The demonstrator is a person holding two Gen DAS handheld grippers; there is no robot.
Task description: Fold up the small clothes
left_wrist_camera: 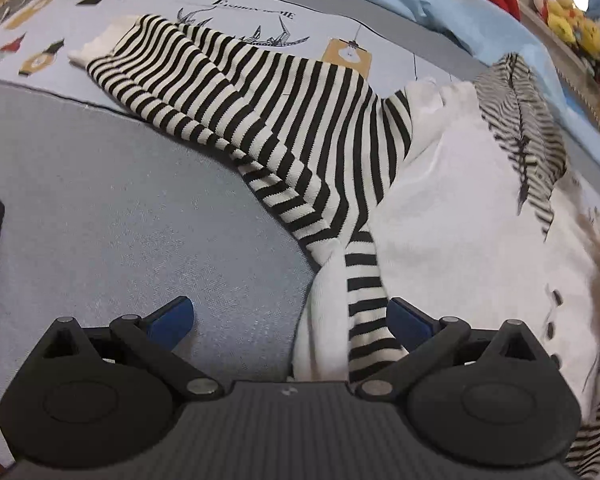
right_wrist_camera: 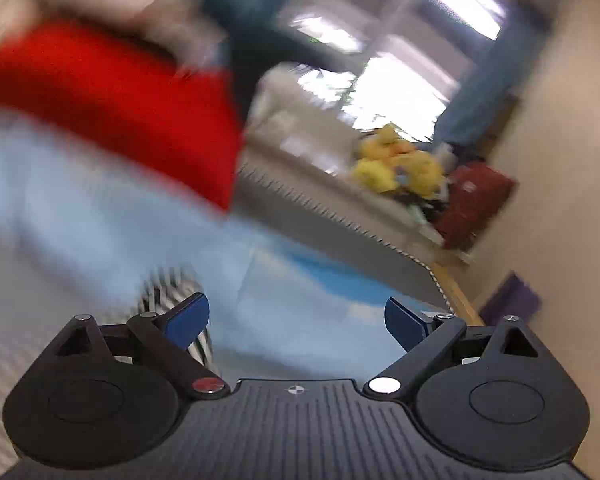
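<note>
Striped sleeve (left_wrist_camera: 364,300) is framed between the parted fingers of the left hand-held gripper (left_wrist_camera: 292,316), its length running toward the bed's (left_wrist_camera: 120,220) far-left corner; the right hand-held gripper (right_wrist_camera: 296,318), also parted, is held empty.

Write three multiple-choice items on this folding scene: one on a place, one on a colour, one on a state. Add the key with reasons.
1. Where does the striped sleeve lie?
A. stretched over the blue bedspread
B. on the floor
C. over a chair

2. What colours are its stripes?
A. red and yellow
B. black and white
C. green and grey

3. How is the left tool?
A. shut on cloth
B. out of view
C. open

Key: A, the sleeve lies flat across the bedspread; B, dark and pale bands alternate; C, its blue fingers stand wide apart.
</note>
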